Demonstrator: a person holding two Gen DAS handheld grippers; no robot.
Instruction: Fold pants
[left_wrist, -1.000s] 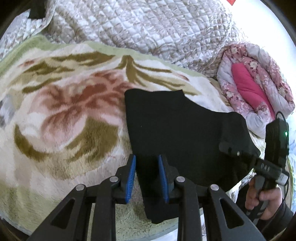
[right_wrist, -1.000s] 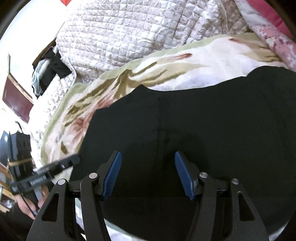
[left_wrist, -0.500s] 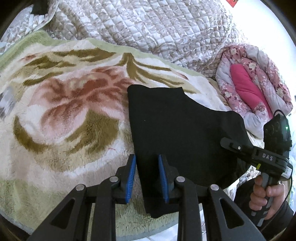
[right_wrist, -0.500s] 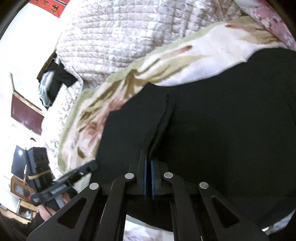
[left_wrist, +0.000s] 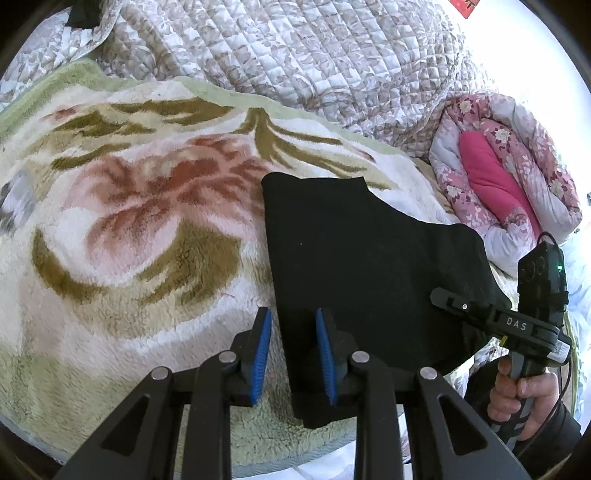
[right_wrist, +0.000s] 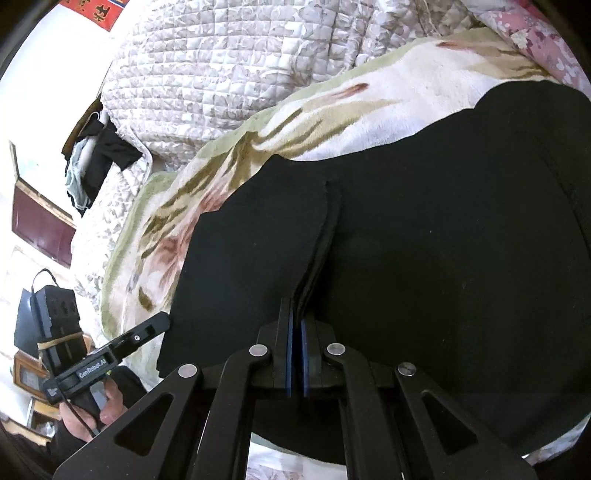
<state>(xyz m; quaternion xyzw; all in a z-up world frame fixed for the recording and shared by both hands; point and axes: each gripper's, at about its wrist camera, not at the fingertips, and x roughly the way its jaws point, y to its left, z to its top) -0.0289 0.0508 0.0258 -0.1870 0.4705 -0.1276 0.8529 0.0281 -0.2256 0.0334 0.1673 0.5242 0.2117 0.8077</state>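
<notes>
The black pants lie folded on a fluffy floral blanket; they fill most of the right wrist view. My left gripper is open, its blue pads astride the near left edge of the pants. My right gripper is shut on a pinched ridge of the pants fabric near their front edge. The right gripper also shows in the left wrist view over the right side of the pants, and the left gripper shows in the right wrist view at the pants' left edge.
A quilted grey-white bedspread is bunched behind the blanket. A rolled pink floral quilt lies to the right. Dark clothes hang at the far left. The bed's front edge is just below the grippers.
My right gripper closed from wide open onto the pants fabric, pinching up a ridge. My left gripper stayed open and shifted slightly left at the pants' edge.
</notes>
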